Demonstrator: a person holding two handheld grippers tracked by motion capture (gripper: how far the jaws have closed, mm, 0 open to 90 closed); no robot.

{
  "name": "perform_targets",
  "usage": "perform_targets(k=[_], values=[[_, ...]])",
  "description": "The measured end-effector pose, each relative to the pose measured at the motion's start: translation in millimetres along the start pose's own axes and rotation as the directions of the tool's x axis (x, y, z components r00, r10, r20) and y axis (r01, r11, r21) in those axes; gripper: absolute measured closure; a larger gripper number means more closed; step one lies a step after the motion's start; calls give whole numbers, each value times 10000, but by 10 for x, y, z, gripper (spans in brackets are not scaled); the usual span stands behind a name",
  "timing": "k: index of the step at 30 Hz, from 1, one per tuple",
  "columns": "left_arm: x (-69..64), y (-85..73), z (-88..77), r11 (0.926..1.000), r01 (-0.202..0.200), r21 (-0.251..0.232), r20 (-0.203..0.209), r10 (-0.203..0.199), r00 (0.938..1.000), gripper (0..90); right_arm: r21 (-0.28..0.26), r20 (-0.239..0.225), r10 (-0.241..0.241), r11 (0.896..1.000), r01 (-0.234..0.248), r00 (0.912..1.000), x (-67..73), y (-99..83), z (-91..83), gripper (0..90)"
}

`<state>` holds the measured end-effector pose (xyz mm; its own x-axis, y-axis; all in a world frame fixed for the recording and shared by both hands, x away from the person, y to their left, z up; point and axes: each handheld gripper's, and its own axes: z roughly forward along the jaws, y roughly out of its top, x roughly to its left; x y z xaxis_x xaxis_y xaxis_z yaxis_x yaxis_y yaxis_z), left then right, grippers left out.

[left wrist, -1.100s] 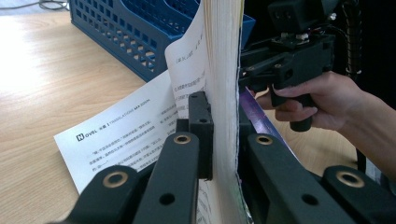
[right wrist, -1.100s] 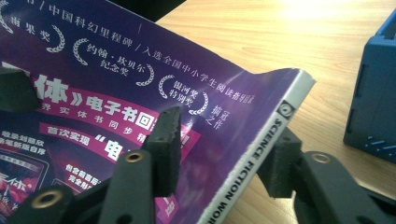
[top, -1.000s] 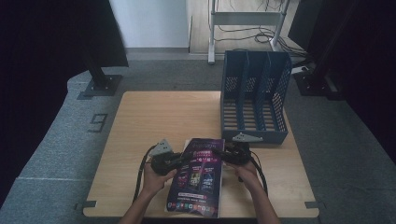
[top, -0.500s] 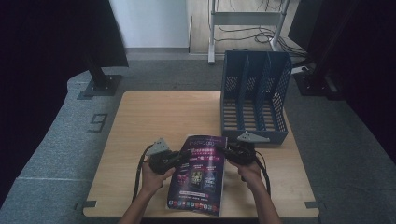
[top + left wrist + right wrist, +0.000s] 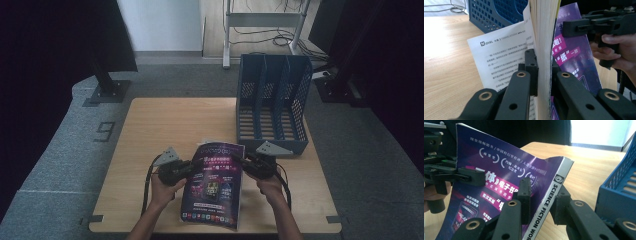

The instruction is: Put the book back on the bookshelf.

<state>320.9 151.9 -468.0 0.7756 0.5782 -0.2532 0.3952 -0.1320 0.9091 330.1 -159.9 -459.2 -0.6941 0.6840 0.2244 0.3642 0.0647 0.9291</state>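
Observation:
A purple magazine (image 5: 215,190) lies near the table's front edge, tilted, with its right side raised. My left gripper (image 5: 192,170) is shut on its left page edge; in the left gripper view both jaws clamp the stack of pages (image 5: 543,67). My right gripper (image 5: 240,165) has just been closing on the spine, and in the right gripper view the white spine (image 5: 541,195) sits pinched between its jaws. One loose white page (image 5: 501,55) fans out to the left of the stack.
A blue three-slot file rack (image 5: 272,100) stands at the back right of the wooden table (image 5: 165,120), just beyond my right gripper. Dark stands and grey floor surround the table.
The right hand has risen a little with the spine, so the magazine's right side and far end have come up off the table. The left hand has stayed put.

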Motion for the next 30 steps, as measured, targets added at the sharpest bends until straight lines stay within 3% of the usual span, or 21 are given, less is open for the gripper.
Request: perform_targets(k=[6, 9, 13, 30], values=[[-12, 25, -28, 9995, 12, -330, 44, -11, 10000, 851, -433, 29, -591, 9973, 592, 9982, 111, 65, -82, 723], [-21, 50, -55, 9991, 16, -428, 102, -12, 9999, 851, -720, 84, -1116, 9911, 1119, 9937, 197, 108, -135, 724], [-45, 70, -81, 9987, -50, -513, 112, 56, 9999, 851, -696, 206, -1624, 9841, 1635, 9865, 270, 147, -177, 721], [-54, 69, -67, 9986, -91, -520, 27, 92, 10000, 852, -761, 83, -1218, 9896, 1220, 9925, 226, 132, -176, 728]])
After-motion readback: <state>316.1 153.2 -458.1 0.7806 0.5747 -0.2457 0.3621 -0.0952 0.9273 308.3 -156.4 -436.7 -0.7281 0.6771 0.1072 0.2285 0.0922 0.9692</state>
